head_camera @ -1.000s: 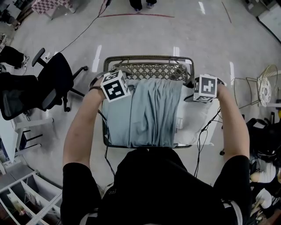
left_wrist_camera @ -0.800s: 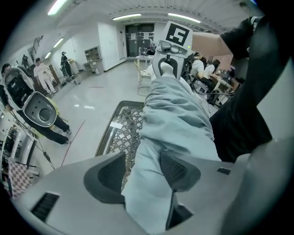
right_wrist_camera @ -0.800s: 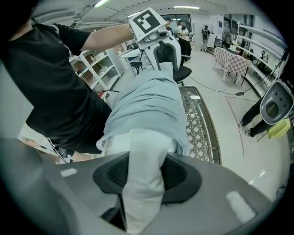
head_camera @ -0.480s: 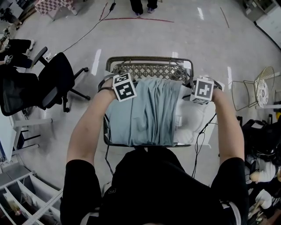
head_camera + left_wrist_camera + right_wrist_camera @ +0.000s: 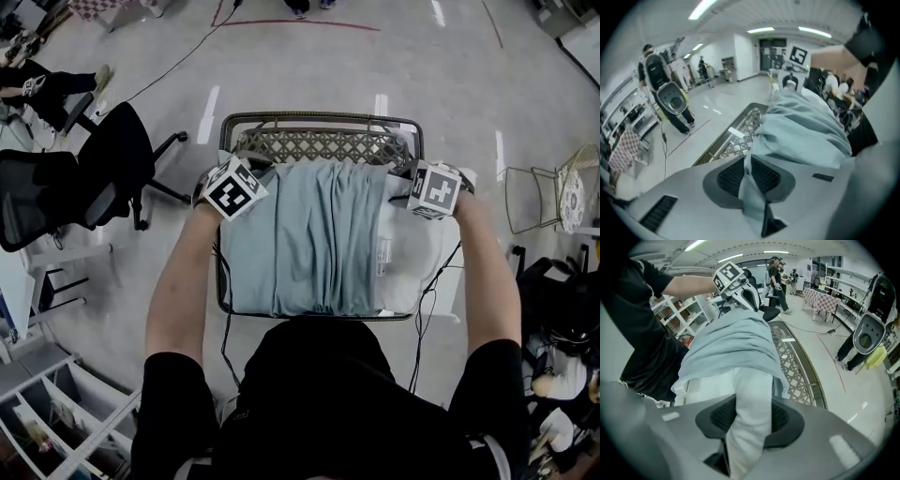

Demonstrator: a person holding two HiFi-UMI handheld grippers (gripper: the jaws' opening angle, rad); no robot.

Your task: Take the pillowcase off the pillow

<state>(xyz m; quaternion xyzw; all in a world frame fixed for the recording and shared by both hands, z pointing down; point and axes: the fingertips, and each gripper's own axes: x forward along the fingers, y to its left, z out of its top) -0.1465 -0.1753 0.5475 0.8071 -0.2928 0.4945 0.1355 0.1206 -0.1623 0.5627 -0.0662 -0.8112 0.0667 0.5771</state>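
The left gripper is closing on pillowcase fabric at the wire seat's far left corner. The right gripper is closing on the bare pillow end, far right, along its long axis.

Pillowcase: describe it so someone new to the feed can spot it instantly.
In the head view, find the metal lattice table at the centre. A pillow lies across it; the pillowcase is the pale blue-grey fabric covering its left and middle. Unlike the bare white pillow end to the right, it is coloured and ridged with folds.
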